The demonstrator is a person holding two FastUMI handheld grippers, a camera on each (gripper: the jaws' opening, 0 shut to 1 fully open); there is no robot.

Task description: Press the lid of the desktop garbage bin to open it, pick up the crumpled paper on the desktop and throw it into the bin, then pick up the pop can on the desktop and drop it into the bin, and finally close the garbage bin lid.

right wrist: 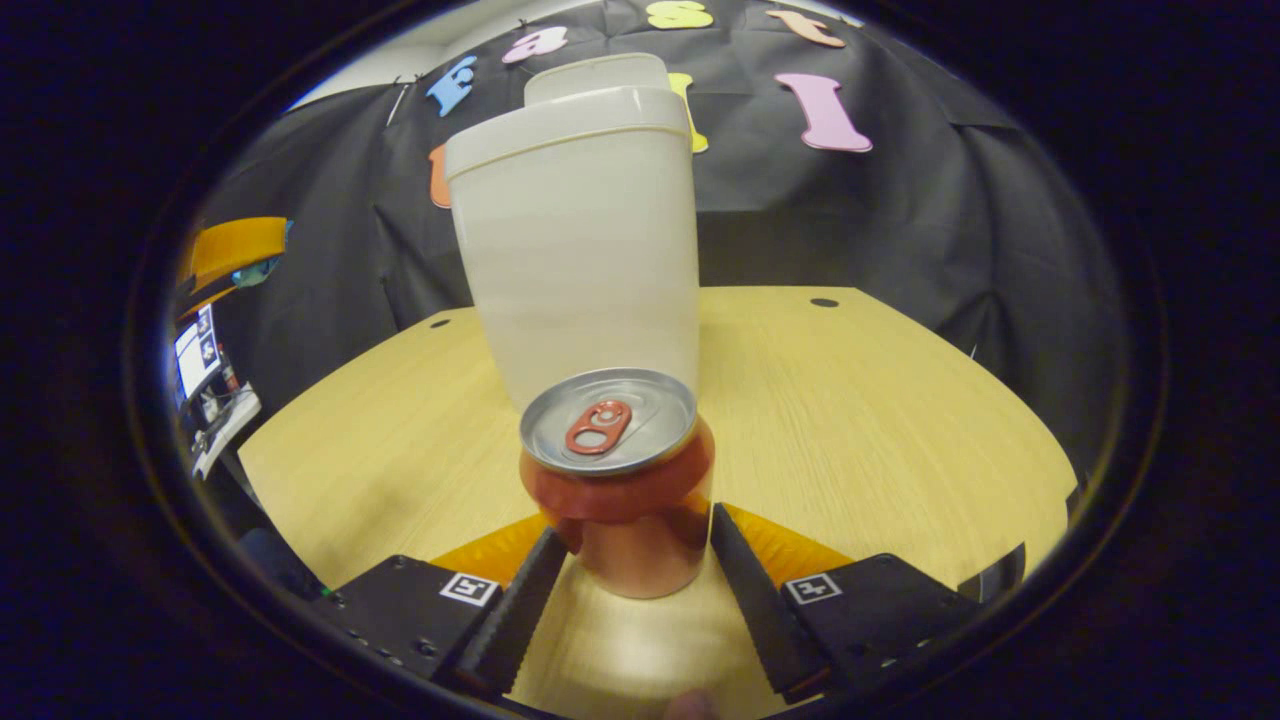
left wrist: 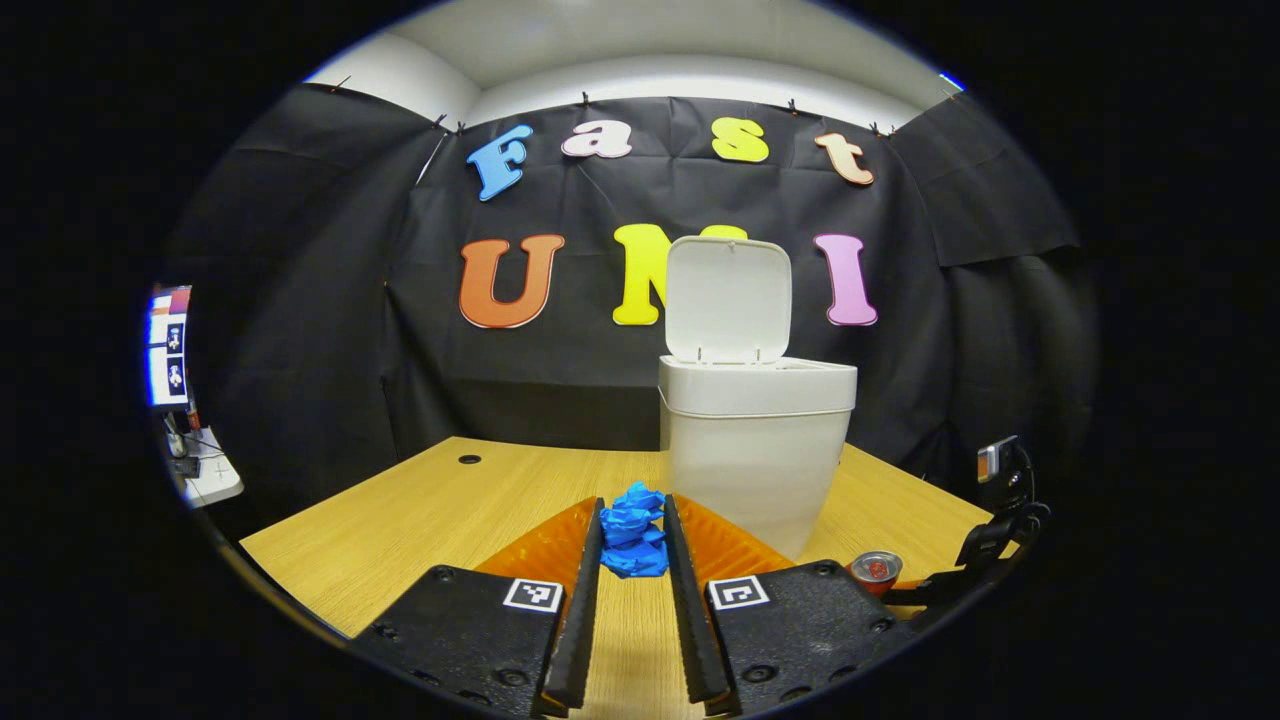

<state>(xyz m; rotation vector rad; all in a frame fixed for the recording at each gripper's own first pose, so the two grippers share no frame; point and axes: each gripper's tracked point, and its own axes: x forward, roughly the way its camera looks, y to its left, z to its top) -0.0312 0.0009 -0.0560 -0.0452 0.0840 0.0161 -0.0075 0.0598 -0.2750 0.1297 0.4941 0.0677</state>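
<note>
The white bin stands on the wooden desk with its lid swung up. My left gripper is shut on the blue crumpled paper, just left of the bin's front. In the right gripper view, the left gripper hangs above desk height at the far left, with the paper in it. The red pop can stands upright on the desk in front of the bin. My right gripper is open, with one finger close on each side of the can. The can also shows beside the bin.
The desk has a small cable hole at its back left and another cable hole right of the bin. A side table with screens and gear stands beyond the desk's left edge.
</note>
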